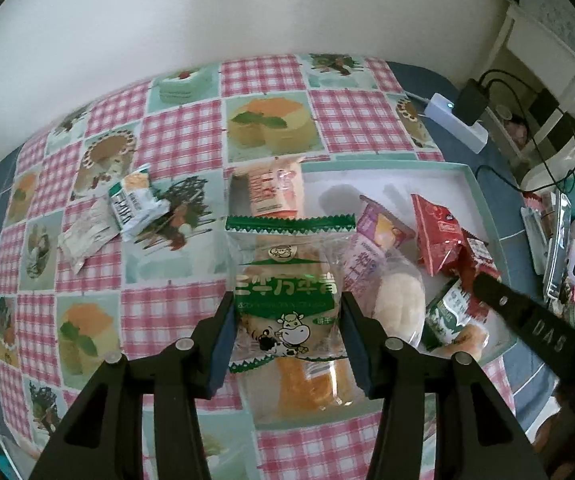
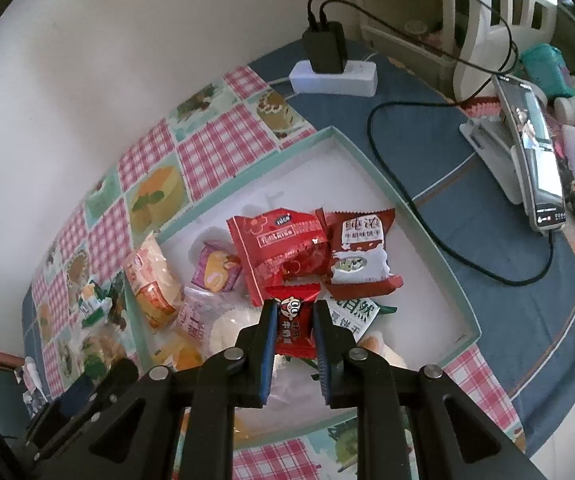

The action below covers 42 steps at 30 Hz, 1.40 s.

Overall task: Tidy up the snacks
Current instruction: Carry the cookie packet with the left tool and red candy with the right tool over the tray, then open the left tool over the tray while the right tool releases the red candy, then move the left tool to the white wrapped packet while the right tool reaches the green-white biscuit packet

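Note:
My left gripper (image 1: 287, 305) is shut on a clear bag with green trim and a cartoon cow (image 1: 287, 300), held above the checked tablecloth beside the tray's left edge. The white tray with a mint rim (image 1: 387, 166) (image 2: 367, 160) holds several snacks: a red packet (image 2: 279, 252), a dark red and white biscuit packet (image 2: 359, 252), a purple packet (image 2: 217, 268) and a white bun (image 1: 399, 304). My right gripper (image 2: 295, 306) is shut on a small red packet (image 2: 295, 328) over the tray's near part. An orange and white packet (image 1: 273, 188) leans at the tray's left rim.
Two small green and white packets (image 1: 135, 200) and a pale one (image 1: 87, 236) lie on the tablecloth to the left. A white power strip with a black charger (image 2: 333, 74) and loose cables sit behind the tray. A phone on a stand (image 2: 535, 168) is at the right.

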Tool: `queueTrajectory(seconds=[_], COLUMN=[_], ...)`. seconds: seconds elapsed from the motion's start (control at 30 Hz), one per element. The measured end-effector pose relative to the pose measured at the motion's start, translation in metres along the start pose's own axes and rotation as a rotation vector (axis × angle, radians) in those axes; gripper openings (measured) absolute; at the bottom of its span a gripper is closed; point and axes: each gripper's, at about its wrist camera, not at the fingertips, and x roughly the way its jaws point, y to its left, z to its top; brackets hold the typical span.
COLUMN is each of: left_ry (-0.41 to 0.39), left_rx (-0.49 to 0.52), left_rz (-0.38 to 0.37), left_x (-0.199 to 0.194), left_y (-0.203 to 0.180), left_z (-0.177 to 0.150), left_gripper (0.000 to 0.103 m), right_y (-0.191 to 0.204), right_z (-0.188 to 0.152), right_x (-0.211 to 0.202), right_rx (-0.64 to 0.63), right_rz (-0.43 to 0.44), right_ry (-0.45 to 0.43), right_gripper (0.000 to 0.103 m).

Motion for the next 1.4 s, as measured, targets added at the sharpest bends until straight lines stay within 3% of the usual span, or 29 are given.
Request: queueTrajectory(seconds=[0.47,0.6,0.87,0.93,1.0,1.17,1.2,1.27,1.33,1.4], left_ry=[0.036,0.036,0.048,0.051,0.055,0.09,0.096,0.113,0.124,0.134], left_rx=[0.001,-0.001,-0.05,-0.076,-0.098,-0.177,-0.189,-0.224,-0.257,-0.295], left_rz=[-0.072,-0.073,-0.054,-0.045,-0.034,-0.003,0.001,0.021,0.047,0.059], left_x=[0.023,0.021,0.019,0.018,0.018,0.025,0.026,0.032,0.037,0.04], left_y=[-0.02,-0.018,0.0,0.009,0.017,0.045,0.049,0.063,0.078,0.093], left_z=[0.005,0.006,0.007,0.008,0.008,0.007,0.006,0.002,0.0,-0.003], left_gripper=[0.052,0.064,0.066,0.071,0.071,0.071,0.073,0.092,0.093,0.093], right_y=[-0.003,0.0,0.003,0.003,0.003,0.007,0.009,0.011,0.015,0.019], right_z=[0.0,-0.001,-0.001,-0.002,-0.002,-0.003,-0.004,-0.004,-0.004,-0.004], right_x=[0.015,0.015,0.018,0.02,0.02,0.021,0.022,0.023,0.024,0.024], right_rx=[0.007,0.004,0.003,0.001,-0.001,-0.016,-0.022,-0.035,-0.05,-0.063], right_rz=[0.004,0.007,0.018,0.015,0.01,0.001,-0.003,-0.01,-0.014,-0.008], right_ry=[0.052,0.054,0.068,0.075,0.078,0.081,0.082,0.081,0.077,0.073], right_gripper=[0.022,0.022,0.022,0.029,0.049,0.055,0.062,0.075,0.079,0.09])
